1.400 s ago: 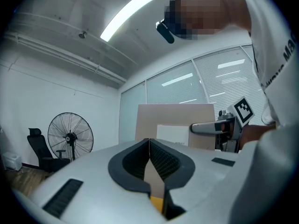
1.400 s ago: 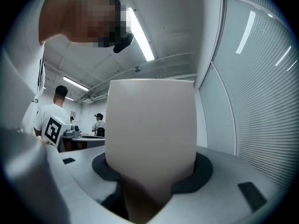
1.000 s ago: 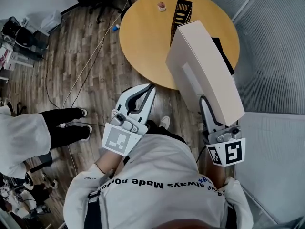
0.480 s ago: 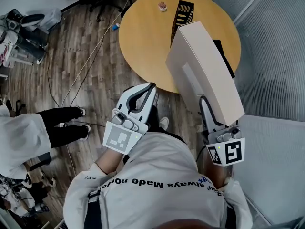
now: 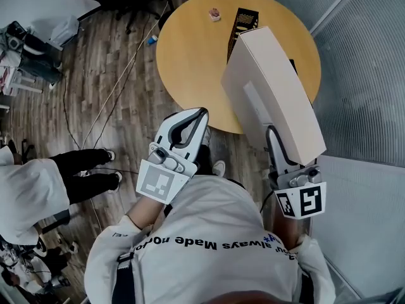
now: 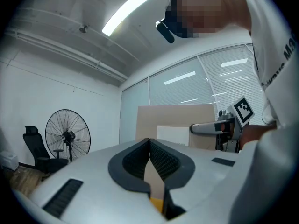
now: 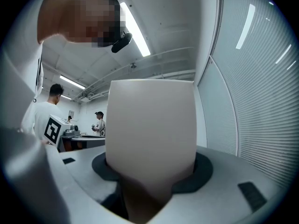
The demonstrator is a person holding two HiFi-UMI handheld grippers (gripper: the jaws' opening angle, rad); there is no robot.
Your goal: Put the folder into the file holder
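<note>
Pilot: Folder (image 5: pixel 272 94) is up off the table (image 5: pixel 190 62) and tilted. My right gripper (image 5: pixel 274 138) pinches it at the near bottom end only, jaws spread wide around its thick body.

Spotter: And your left?

Pilot: Left gripper (image 5: pixel 193 120) hangs just beside it, jaws pressed together, nothing in them. So the whole weight rides on one end grip.

Spotter: Biggest risk?

Pilot: I reckon it pivots or slides out of the pads if I swing it fast. It's a long lever with a smooth cover.

Spotter: What about the file holder?

Pilot: File holder (image 5: pixel 243 21) stands on the far side of the table, partly hidden behind the folder's top end. It looks narrow and light. If I come in skewed, a corner of the folder may catch the rim and tip it, or shove it toward the small object (image 5: pixel 215 11) nearby. My view of the slot is poor too, so I could miss it altogether.
</note>
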